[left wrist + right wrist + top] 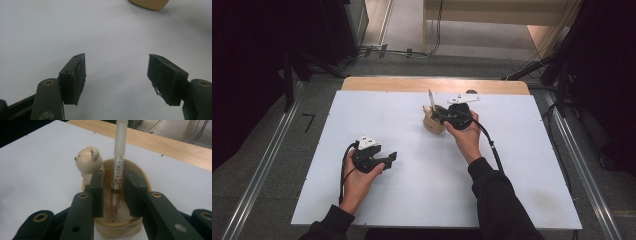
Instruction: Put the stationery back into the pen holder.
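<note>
A person sits at a table covered by a white board (412, 190), holding a two-jaw gripper in each hand. Toward the far middle of the board stands a small wooden pen holder (140, 176) with a little bear figure (88, 160) on its rim. A pen (118, 167) stands nearly upright inside the holder, its frosted cap end pointing up and its tip down at the bottom of the cup. The right gripper (113, 192) reaches into the holder, with its jaws on either side of the pen's barrel; a narrow gap shows on each side, so they appear slightly parted rather than pinching it. In the high view, this right gripper (443, 118) sits just beside the holder (432, 125), with the pen (431, 100) rising above it. The left gripper (388, 161) rests low over bare board near the person, well apart from the holder, its jaws spread wide with nothing between them. Judging by this, the pen is already seated in the holder, and what seems left is for the right gripper to draw clear
</note>
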`<state>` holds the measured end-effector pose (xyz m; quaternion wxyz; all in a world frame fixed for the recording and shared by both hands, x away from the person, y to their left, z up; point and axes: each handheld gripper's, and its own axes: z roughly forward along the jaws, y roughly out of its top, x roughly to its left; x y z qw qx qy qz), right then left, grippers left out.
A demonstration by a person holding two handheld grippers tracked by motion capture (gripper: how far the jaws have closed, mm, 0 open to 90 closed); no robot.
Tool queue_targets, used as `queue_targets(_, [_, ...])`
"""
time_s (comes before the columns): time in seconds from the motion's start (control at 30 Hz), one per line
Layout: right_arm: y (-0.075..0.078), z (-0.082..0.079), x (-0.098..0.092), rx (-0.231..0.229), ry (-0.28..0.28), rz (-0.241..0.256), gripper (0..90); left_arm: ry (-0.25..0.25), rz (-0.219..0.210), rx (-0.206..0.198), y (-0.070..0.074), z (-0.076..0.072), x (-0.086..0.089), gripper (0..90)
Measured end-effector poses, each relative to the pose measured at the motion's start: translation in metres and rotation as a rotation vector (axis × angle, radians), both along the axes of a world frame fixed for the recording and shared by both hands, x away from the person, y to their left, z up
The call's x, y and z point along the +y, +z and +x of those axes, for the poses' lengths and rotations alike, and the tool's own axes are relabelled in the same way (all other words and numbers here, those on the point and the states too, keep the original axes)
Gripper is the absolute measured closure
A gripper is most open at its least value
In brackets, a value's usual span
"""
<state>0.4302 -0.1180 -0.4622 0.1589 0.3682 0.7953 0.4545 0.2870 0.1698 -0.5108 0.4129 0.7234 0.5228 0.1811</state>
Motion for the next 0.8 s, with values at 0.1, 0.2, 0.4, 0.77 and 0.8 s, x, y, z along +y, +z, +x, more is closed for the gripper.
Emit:
queue_targets(0.1, [0.003, -0.003, -0.003, 0.001, 0.002, -0.001, 61.3, 0.000, 0.000, 0.000, 0.000, 0.000, 0.000, 32.3])
queue_targets(0.2, [0.005, -0.007, -0.006, -0.002, 0.012, 0.005, 58.1, 0.003, -0.004, -0.001, 0.000, 0.000, 0.000, 32.0])
queue_targets(0.4, [0.009, -0.016, -0.009, -0.021, 0.025, -0.004, 45.6, 0.008, -0.007, -0.007, 0.001, -0.001, 0.002, 30.8])
queue_targets(0.77, [0.002, -0.029, -0.025, 0.008, 0.017, -0.007, 25.2, 0.029, -0.012, -0.012, 0.002, -0.002, 0.004, 25.5])
queue_targets(0.8, [0.001, -0.030, -0.027, 0.010, 0.014, -0.010, 23.9, 0.031, -0.013, -0.013, 0.002, -0.002, 0.004, 25.4])
